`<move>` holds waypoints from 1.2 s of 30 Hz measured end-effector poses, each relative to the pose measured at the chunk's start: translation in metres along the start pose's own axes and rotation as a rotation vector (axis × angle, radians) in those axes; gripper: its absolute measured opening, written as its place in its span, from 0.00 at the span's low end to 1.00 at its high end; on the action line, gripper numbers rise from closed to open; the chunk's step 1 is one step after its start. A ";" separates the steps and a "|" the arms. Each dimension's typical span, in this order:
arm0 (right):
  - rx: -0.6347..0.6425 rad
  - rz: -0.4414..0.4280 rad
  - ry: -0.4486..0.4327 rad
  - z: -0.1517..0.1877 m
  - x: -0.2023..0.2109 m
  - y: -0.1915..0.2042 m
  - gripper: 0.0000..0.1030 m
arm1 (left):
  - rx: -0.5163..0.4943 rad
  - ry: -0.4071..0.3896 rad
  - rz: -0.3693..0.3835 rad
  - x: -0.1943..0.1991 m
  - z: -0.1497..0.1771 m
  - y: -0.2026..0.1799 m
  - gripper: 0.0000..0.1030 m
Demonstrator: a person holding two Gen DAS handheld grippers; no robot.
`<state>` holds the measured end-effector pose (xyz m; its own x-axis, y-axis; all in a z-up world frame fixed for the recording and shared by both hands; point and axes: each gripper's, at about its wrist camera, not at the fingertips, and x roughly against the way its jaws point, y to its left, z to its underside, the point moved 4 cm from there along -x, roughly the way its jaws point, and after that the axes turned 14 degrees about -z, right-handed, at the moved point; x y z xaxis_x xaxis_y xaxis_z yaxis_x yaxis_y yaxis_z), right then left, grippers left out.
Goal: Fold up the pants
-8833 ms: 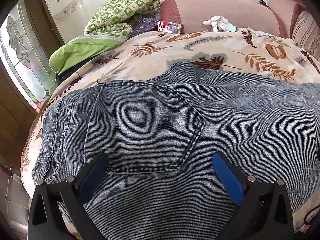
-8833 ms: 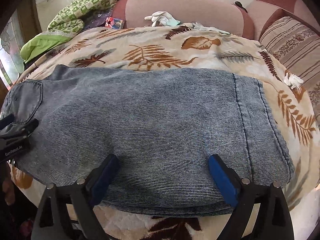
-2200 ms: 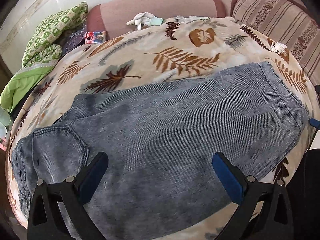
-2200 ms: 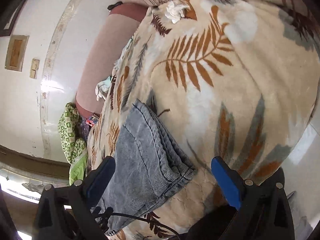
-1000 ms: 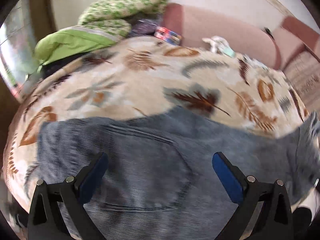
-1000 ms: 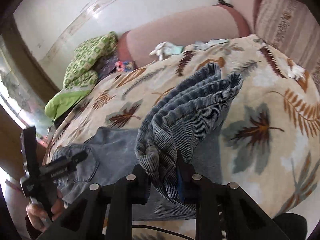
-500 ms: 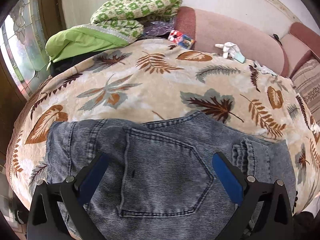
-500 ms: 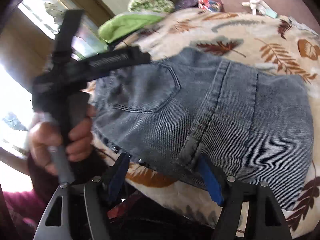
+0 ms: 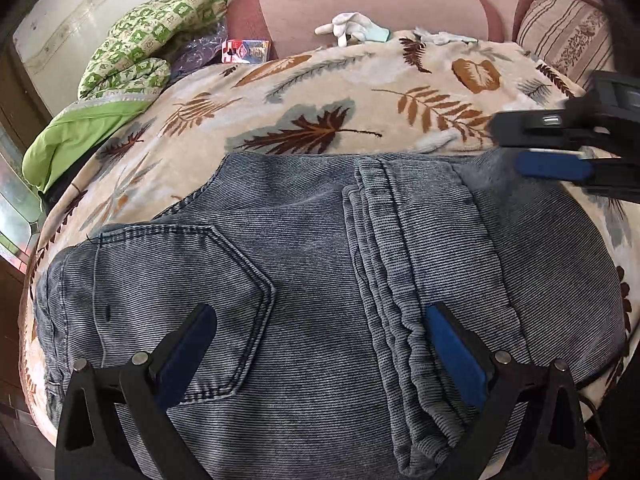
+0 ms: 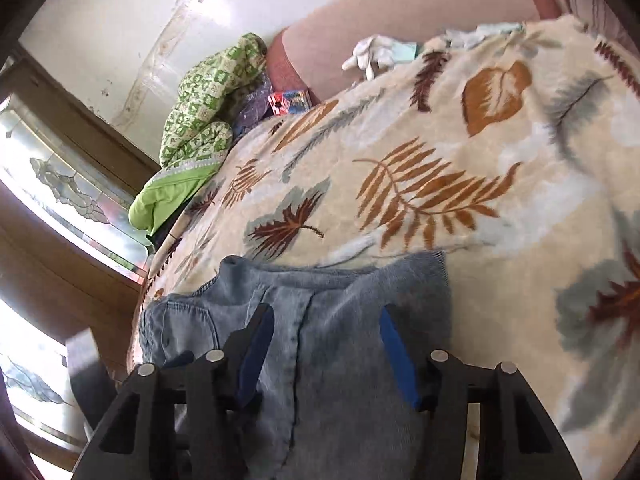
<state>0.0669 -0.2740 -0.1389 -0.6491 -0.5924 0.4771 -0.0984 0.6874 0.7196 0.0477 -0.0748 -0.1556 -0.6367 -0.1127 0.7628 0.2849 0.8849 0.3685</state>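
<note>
Leg end now folded over one pants (image 9: 304, 272), two hand-held grippers, left (image 9: 320, 344) and right (image 10: 326, 344), both spread, empty

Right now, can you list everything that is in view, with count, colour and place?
jeans: one, blue-grey, folded once on the blanket, near edge.
blanket: one, cream with brown and grey leaves, covers the sofa seat.
sofa: one, pink, behind.
quilt: one, green and white, far left corner.
packet: one, red and blue, beside the quilt.
gloves: white, against the sofa back; count unclear.
cushion: one, striped, far right.
window: patterned glass, left.
left gripper: black, blue pads, open over the jeans.
right gripper: same, open at the fold.
</note>
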 end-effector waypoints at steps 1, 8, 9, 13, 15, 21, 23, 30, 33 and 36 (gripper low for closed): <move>-0.030 -0.006 0.018 -0.002 -0.014 -0.007 0.56 | -0.003 0.000 0.005 0.000 0.000 0.000 1.00; -0.124 -0.028 0.006 -0.005 -0.020 -0.018 0.53 | 0.061 0.071 0.120 -0.006 0.001 0.014 1.00; -0.121 -0.039 -0.009 0.000 -0.012 -0.014 0.53 | 0.070 0.071 0.117 -0.003 0.001 0.017 1.00; -0.106 -0.100 0.007 0.030 0.009 0.003 0.53 | 0.105 0.011 0.050 0.011 -0.003 0.036 1.00; -0.066 -0.106 0.045 0.051 0.009 0.011 0.57 | 0.151 -0.011 0.034 0.016 -0.007 0.055 1.00; 0.103 -0.037 0.111 0.081 -0.006 0.027 0.63 | 0.351 -0.003 -0.074 0.015 0.000 0.152 1.00; 0.111 -0.128 0.082 0.079 -0.001 0.032 0.63 | 0.436 0.019 -0.109 0.015 0.014 0.195 1.00; 0.143 -0.212 0.043 0.074 -0.004 0.042 0.63 | 0.627 0.102 -0.221 0.026 0.076 0.309 1.00; 0.204 -0.246 0.028 0.078 0.005 0.057 0.63 | 0.689 0.178 -0.134 0.018 0.100 0.315 1.00; 0.247 -0.276 0.003 0.083 0.015 0.069 0.64 | 0.680 0.259 -0.050 0.002 0.117 0.297 1.00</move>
<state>-0.0120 -0.2006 -0.1239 -0.5706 -0.7707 0.2835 -0.4493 0.5820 0.6778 0.0474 0.2409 -0.1065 -0.4233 -0.1889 0.8861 -0.3020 0.9515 0.0586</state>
